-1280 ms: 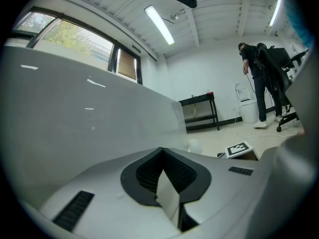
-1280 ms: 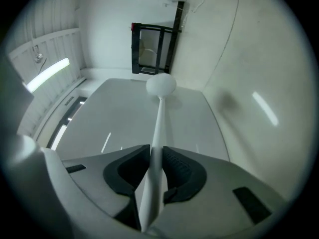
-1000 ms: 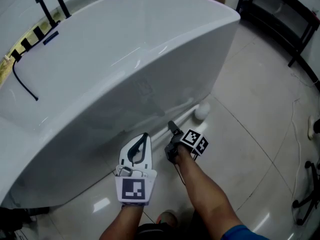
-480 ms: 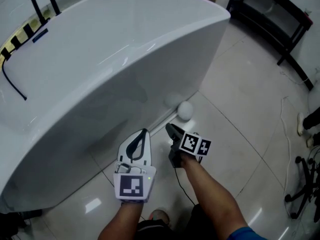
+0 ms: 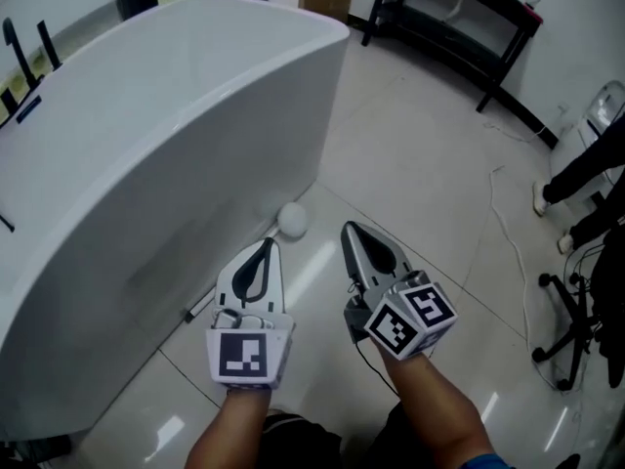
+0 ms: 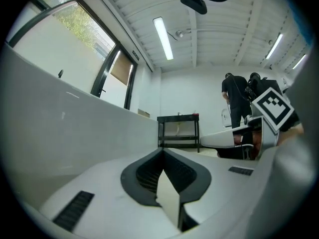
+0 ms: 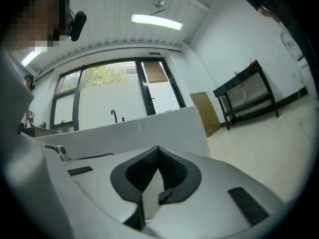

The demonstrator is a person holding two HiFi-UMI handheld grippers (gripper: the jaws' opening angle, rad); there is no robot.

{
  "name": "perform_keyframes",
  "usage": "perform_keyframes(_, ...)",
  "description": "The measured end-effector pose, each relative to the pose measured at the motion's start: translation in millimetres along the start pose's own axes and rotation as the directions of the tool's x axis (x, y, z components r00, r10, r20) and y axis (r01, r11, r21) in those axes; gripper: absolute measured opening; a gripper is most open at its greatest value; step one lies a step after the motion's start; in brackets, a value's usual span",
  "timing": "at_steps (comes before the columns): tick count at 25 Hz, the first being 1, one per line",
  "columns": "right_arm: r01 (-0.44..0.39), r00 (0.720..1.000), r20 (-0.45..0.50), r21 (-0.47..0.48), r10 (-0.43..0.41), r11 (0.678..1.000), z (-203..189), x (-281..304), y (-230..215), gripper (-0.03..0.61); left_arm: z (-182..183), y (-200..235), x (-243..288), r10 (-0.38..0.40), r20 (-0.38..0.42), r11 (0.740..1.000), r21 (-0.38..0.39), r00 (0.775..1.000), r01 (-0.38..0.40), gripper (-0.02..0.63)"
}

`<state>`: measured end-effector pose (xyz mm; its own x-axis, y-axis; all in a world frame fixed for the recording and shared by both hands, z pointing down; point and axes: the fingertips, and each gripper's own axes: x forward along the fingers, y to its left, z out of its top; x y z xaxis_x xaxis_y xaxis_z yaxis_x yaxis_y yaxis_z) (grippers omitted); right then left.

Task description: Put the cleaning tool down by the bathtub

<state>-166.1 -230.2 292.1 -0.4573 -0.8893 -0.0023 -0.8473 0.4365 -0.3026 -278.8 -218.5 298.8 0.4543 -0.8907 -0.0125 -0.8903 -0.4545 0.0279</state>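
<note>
lying on the floor (image 5: 420, 164) just beside the bathtub (image 5: 146, 135), the cleaning tool (image 5: 291, 221) shows a round white head, its thin handle running back under the left gripper (image 5: 265, 246). it looks light and stiff, and likely to roll on glossy tile; the handle near the head seems the best hold. both forearms reach forward and down, side by side. the left gripper and right gripper (image 5: 350, 229) are each closed on nothing.

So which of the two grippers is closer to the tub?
The left gripper, right beside the tub and its white wall; the right gripper is farther out over the floor tiles.
</note>
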Motion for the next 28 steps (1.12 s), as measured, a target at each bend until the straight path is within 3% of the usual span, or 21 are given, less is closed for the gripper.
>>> perform_keyframes(6,0.073,0.996,0.063,-0.093,-0.067,0.993,56,-80,-21,-0.011,43,-77,7,-0.109,0.062,0.994,0.031,0.992,0.107,-0.005)
perform_keyframes(15,0.216,0.969,0.168,-0.23,-0.18,0.949,135,-201,-67,-0.011,97,-218,11,-0.279,0.108,0.959,0.078,0.954,0.271,-0.005)
perform_keyframes(23,0.364,0.921,0.223,-0.206,-0.319,0.908,167,-300,-128,-0.011,96,-353,23,-0.408,0.078,0.912,0.094,0.91,0.4,-0.005)
perform_keyframes(28,0.436,0.895,0.217,-0.242,-0.39,0.867,166,-339,-159,-0.011,80,-408,30,-0.461,0.049,0.886,0.07,0.886,0.458,-0.005)
